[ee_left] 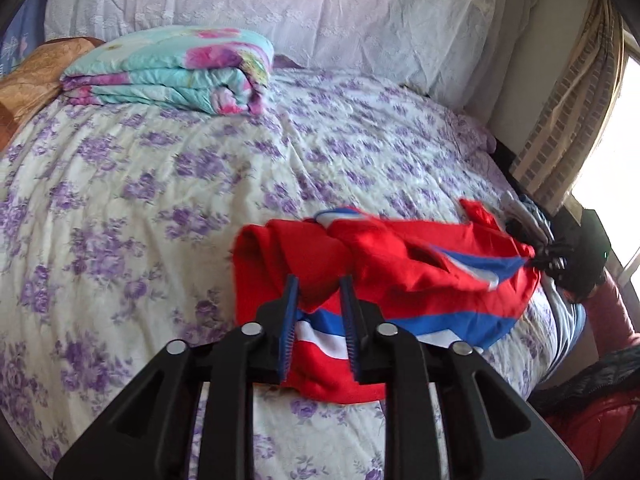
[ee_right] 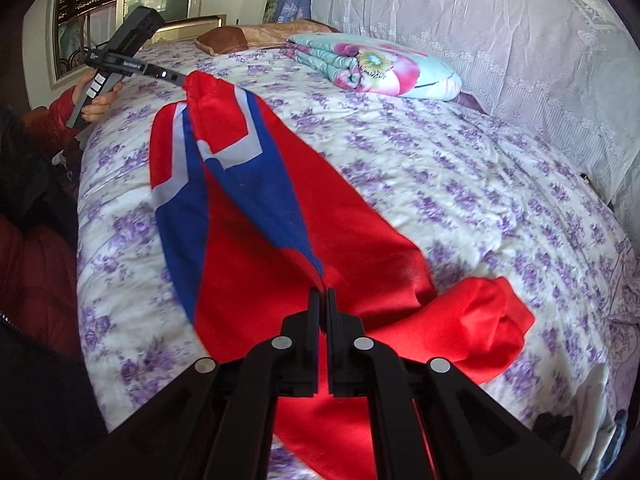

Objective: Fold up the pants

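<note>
Red pants (ee_left: 400, 264) with blue and white stripes hang stretched between both grippers above the bed. In the left wrist view my left gripper (ee_left: 320, 284) is shut on a bunched end of them, and cloth fills the gap between its blue pads (ee_left: 294, 300). My right gripper (ee_left: 538, 258) pinches the far end at the right. In the right wrist view the right gripper (ee_right: 324, 292) is shut tight on the red cloth of the pants (ee_right: 248, 216). The left gripper (ee_right: 182, 78) holds the other end at the upper left. A loose red part droops onto the sheet at the lower right.
The bed (ee_left: 160, 184) has a white sheet with purple flowers. A folded floral quilt (ee_left: 168, 72) lies near the lace-covered pillows (ee_left: 280, 8), with a brown pillow (ee_left: 28, 80) beside it. A curtain and window (ee_left: 568, 128) are past the bed's right edge. The person's red jacket (ee_right: 36, 272) is at the near side.
</note>
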Demonstrator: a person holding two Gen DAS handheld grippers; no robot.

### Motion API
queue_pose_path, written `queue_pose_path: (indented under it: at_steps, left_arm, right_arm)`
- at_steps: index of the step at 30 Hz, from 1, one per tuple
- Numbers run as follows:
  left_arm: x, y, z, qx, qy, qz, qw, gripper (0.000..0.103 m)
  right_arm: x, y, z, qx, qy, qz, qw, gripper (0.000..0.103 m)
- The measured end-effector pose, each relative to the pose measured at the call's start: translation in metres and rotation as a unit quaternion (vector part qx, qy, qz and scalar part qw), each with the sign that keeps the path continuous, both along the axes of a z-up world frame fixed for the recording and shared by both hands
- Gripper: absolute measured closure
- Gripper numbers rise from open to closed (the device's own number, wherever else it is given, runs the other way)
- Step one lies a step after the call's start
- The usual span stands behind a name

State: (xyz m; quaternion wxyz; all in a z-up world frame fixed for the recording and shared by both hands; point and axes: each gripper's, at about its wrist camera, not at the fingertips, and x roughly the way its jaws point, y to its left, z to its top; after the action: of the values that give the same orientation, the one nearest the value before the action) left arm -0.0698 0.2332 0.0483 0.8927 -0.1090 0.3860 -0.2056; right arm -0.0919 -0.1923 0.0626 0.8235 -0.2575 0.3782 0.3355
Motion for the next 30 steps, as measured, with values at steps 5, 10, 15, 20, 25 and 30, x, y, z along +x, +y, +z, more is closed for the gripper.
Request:
queue_pose_path:
  at_steps: [5,10,15,20,25,30]
  left_arm:
    - [-0.006,0.024,0.009,-0.043,-0.001,0.01,0.999,0.087]
    - [-0.017,0.003,-0.018,-0.083,0.071,-0.016,0.9939,0.088]
    - [-0.022,-0.016,-0.033,-0.166,0.112,-0.016,0.9797,0.067]
    - [-0.009,-0.027,-0.042,-0.192,0.147,0.055,0.9687,0.058]
    - [-0.005,-0.025,-0.049,-0.2,0.174,0.112,0.9578,0.058]
    - [-0.005,-0.015,-0.037,-0.209,0.153,0.134,0.9566,0.054]
  right_arm:
    - [-0.015,0.0,-0.004,0.001,0.011,-0.003,1.0,0.1]
    - [-0.018,0.0,-0.012,0.0,0.018,-0.01,1.0,0.1]
    - [-0.017,0.001,-0.007,0.001,0.011,-0.011,1.0,0.1]
    - [-0.021,-0.001,-0.005,0.005,0.004,-0.014,1.0,0.099]
    - [-0.026,-0.004,-0.005,0.008,0.0,-0.016,1.0,0.099]
    - [-0.029,-0.005,-0.005,0.01,0.0,-0.015,1.0,0.099]
